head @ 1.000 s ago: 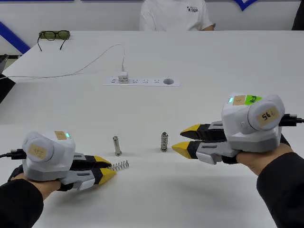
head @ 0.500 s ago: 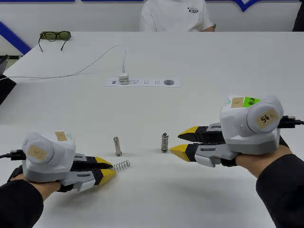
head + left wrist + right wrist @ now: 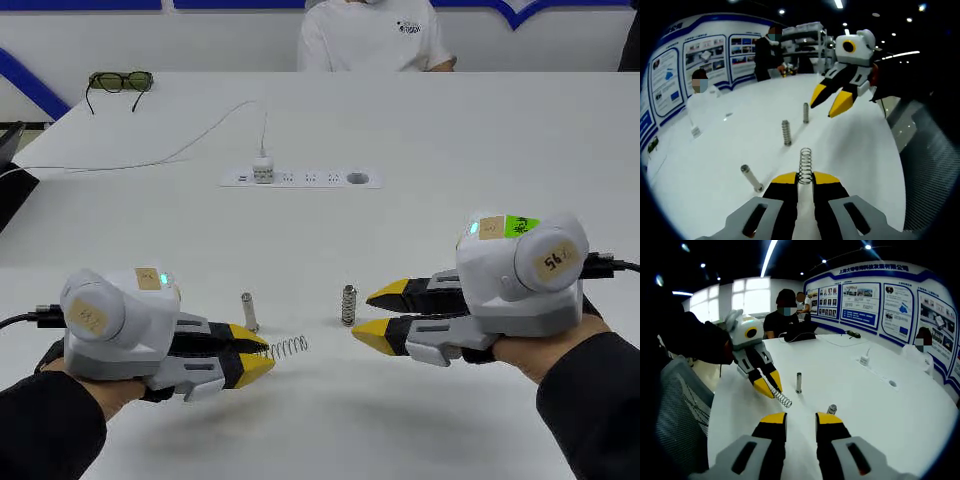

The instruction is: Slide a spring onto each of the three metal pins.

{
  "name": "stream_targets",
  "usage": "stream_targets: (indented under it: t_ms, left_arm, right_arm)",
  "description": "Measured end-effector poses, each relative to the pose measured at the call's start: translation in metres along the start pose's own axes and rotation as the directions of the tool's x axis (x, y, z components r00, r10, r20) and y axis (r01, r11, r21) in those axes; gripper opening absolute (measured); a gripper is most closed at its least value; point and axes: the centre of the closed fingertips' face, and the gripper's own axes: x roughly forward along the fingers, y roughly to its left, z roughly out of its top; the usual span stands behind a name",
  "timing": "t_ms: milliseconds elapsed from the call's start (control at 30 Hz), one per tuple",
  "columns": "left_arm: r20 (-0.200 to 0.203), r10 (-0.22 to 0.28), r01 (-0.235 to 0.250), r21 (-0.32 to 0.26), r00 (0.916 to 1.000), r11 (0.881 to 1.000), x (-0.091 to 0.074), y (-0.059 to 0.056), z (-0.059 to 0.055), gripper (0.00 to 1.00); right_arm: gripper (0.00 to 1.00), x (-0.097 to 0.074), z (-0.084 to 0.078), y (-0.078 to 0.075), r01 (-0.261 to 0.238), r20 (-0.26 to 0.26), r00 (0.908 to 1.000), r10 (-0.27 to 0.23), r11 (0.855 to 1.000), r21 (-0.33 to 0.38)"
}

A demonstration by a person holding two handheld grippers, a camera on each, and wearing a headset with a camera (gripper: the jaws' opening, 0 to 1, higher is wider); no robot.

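Yellow-tipped, the left claw (image 3: 262, 355) is clenched on one end of a loose spring (image 3: 288, 347), which sticks out ahead of its tips, just above the white tabletop (image 3: 400, 130). A bare pin (image 3: 248, 311) is seen upright near the left claw, a little ahead of the tips and to one side. The right claw (image 3: 375, 312) is released, its jaws apart with nothing between them. A loaded pin (image 3: 348, 305), already carrying a spring, stands upright just ahead of the right claw's tips, between the two claws.

Dark glasses (image 3: 119, 80), power strip (image 3: 300, 179) with plugged charger (image 3: 263, 170); seated person (image 3: 375, 35), white table (image 3: 450, 130)
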Motion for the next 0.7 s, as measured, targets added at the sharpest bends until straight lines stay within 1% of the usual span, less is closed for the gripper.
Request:
stream_targets:
  t_ms: [100,167,267,500,600,700]
  left_arm:
    - [0.016,-0.013,0.013,0.018,0.9998,1.000,0.001,-0.004,0.010,0.10]
    - [0.022,-0.021,0.020,0.028,0.9995,0.999,0.001,-0.007,0.014,0.10]
    - [0.035,-0.043,0.041,0.048,0.9985,0.998,0.002,-0.014,0.022,0.10]
    - [0.055,-0.076,0.071,0.073,0.9956,0.995,0.002,-0.022,0.032,0.10]
    - [0.069,-0.102,0.096,0.082,0.9924,0.992,0.002,-0.029,0.038,0.10]
    - [0.075,-0.118,0.111,0.092,0.9902,0.990,0.002,-0.034,0.042,0.10]
  right_arm:
    - [0.23,0.000,0.001,0.004,-0.020,0.004,0.9998,0.020,1.000,-0.001]
    - [0.23,0.001,0.002,0.007,-0.035,0.010,0.9993,0.035,0.999,-0.001]
    - [0.23,0.002,0.003,0.014,-0.065,0.013,0.9978,0.065,0.998,-0.006]
    - [0.23,0.004,0.001,0.023,-0.110,0.003,0.9939,0.110,0.994,-0.013]
    - [0.22,0.004,0.002,0.027,-0.127,0.006,0.9919,0.127,0.992,-0.017]
    - [0.20,0.004,0.002,0.030,-0.142,0.009,0.9897,0.143,0.990,-0.018]
